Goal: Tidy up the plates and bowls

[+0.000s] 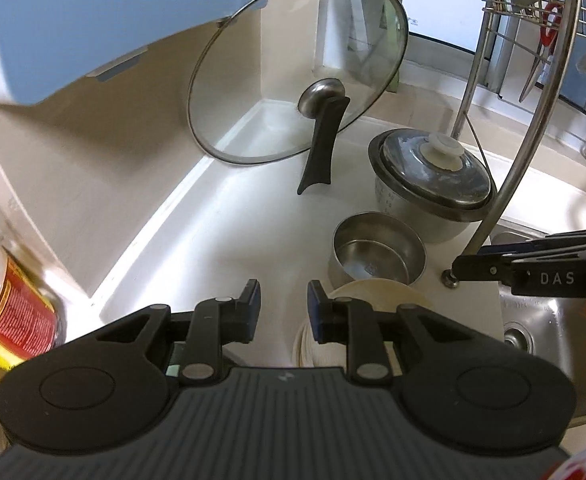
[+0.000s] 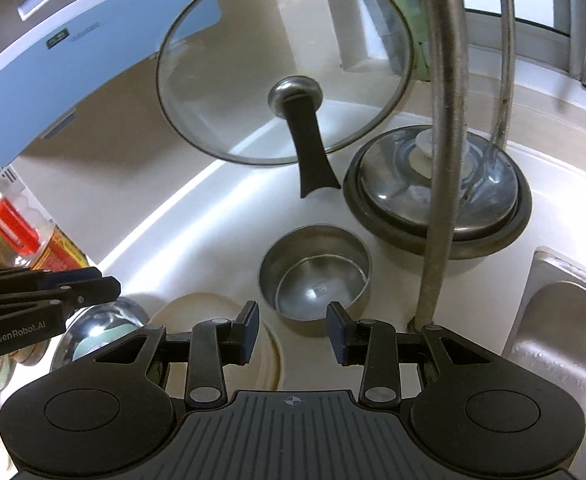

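Observation:
A small steel bowl [image 1: 379, 254] [image 2: 316, 278] stands on the white counter in front of a lidded steel pot [image 1: 433, 184] [image 2: 437, 204]. Cream plates [image 1: 373, 292] [image 2: 213, 308] are stacked just before the bowl. A shiny steel bowl [image 2: 101, 332] lies left of the plates in the right wrist view. My left gripper [image 1: 283, 300] is open and empty, above the counter left of the plates; it also shows in the right wrist view [image 2: 109, 286]. My right gripper [image 2: 293, 320] is open and empty, above the near rim of the small bowl; it also shows in the left wrist view [image 1: 459, 266].
A glass lid [image 1: 297, 68] [image 2: 285, 64] with a black handle leans against the corner wall. A steel dish rack leg [image 1: 533, 120] [image 2: 441, 140] stands beside the pot. A steel sink [image 1: 541, 320] [image 2: 565, 340] is on the right. Bottles [image 1: 9, 300] [image 2: 21, 236] stand at left.

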